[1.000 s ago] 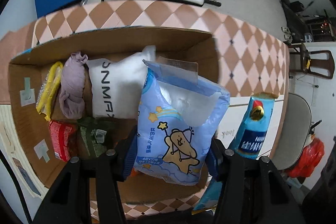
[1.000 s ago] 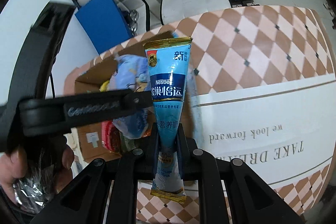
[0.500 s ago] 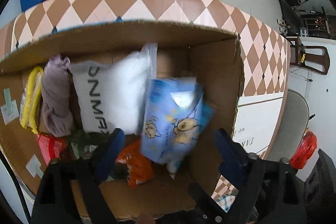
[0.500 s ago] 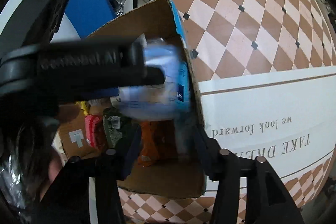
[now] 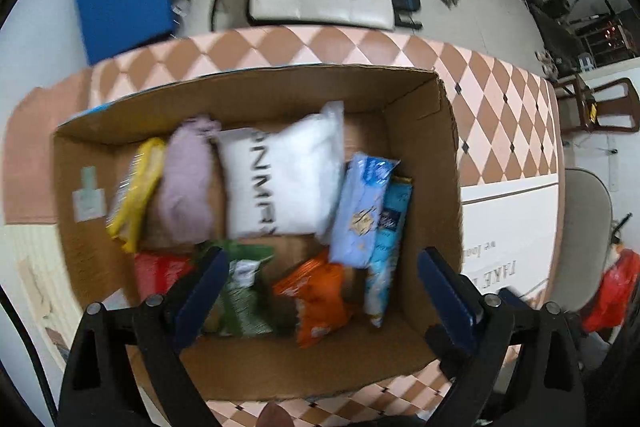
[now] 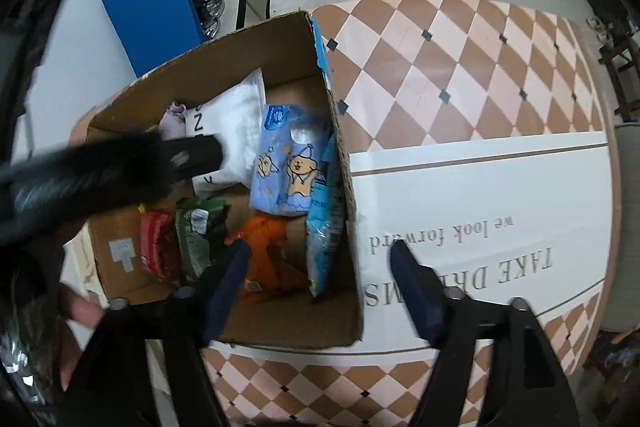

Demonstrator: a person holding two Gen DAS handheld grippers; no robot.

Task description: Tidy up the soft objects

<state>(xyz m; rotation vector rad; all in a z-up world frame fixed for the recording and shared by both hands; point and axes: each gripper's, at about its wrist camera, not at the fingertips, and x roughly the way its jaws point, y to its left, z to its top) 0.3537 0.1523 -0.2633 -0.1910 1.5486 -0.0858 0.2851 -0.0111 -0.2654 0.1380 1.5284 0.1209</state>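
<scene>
Left tongs (image 5: 322,277): jaws spread wide, nothing between them, positioned above the near half of the cardboard box (image 5: 256,99). Right tongs (image 6: 320,267): jaws likewise spread wide and empty, straddling the box's right wall near its near right corner.

The box stands open on the bench (image 6: 460,75), whose cloth is chequered at the far side and white with lettering at the near right.

Box contents, far row, left to right:
- yellow packet (image 5: 134,193), close to the left wall;
- lilac cloth (image 5: 188,183), just beside the yellow packet;
- white pillow pack (image 5: 284,179), touching the lilac cloth;
- pale blue tissue pack (image 5: 362,211), leaning on the pillow pack's right edge;
- blue Nestle sachet (image 5: 388,247), lying along the right wall, touching the tissue pack.

Near row, left to right:
- red packet (image 5: 158,273);
- green packet (image 5: 244,291);
- orange packet (image 5: 320,297), below the tissue pack.

In the right wrist view the body of the left tool crosses over the box's left half, motion-blurred. A white label (image 5: 88,195) is stuck to the inner left wall.
</scene>
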